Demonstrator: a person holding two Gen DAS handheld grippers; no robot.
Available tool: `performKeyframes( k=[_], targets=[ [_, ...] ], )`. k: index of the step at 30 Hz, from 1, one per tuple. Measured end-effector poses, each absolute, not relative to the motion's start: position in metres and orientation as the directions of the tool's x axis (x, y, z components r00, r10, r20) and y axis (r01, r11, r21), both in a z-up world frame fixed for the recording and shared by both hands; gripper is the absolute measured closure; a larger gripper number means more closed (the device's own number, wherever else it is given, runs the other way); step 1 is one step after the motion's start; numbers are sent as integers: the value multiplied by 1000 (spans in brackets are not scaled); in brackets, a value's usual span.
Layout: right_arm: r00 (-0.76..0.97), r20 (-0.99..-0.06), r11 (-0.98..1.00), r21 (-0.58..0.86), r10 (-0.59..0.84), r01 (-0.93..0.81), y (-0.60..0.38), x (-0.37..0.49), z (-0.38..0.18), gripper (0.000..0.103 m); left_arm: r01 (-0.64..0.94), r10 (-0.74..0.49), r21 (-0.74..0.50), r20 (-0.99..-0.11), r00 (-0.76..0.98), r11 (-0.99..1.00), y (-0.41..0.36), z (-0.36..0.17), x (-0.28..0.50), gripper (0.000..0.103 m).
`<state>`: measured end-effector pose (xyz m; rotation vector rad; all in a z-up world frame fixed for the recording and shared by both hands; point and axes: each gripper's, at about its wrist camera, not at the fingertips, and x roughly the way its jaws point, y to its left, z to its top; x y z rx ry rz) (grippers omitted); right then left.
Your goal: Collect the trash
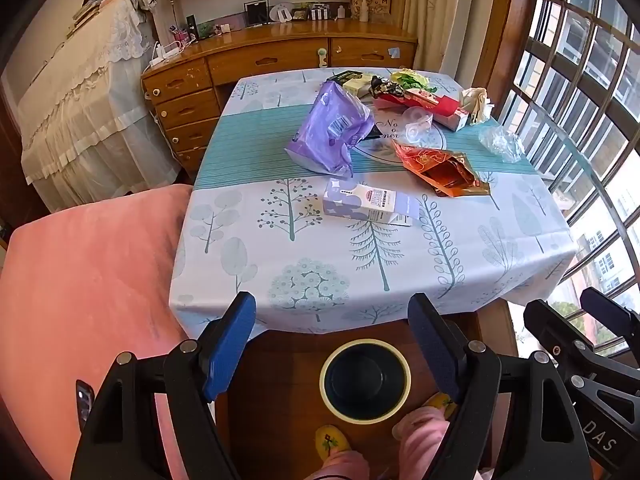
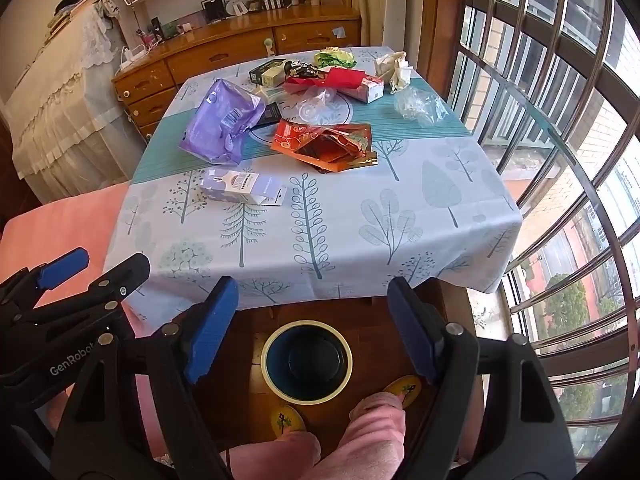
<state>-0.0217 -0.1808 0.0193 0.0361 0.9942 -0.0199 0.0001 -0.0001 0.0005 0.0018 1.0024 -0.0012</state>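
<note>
Left gripper (image 1: 334, 344) and right gripper (image 2: 312, 328): jaws wide apart, nothing held. Both hang above bin (image 2: 306, 360). Trash lies on table (image 2: 400, 240)

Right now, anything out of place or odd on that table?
Yes: trash litters the table: a crumpled purple bag, a carton lying flat, a torn-open orange pouch, wrappers piled at the far side. The bin below looks empty.

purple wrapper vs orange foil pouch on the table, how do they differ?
The purple wrapper is soft matte plastic, puffed up and crumpled; the orange foil pouch is shiny, printed and lies flatter, torn open with a dark inside. The wrapper sits toward the bed side, the pouch toward the window side. Both are empty packaging on the tablecloth, untouched.
</note>
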Motion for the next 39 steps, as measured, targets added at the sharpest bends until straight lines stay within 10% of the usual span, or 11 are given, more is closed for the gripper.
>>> performKeyframes(
  k=[39],
  targets=[
    [559,-829,999,10,-16,43,-181,-22,24,28,25,64,88,-863,501,996,-3,12,20,22]
  ],
)
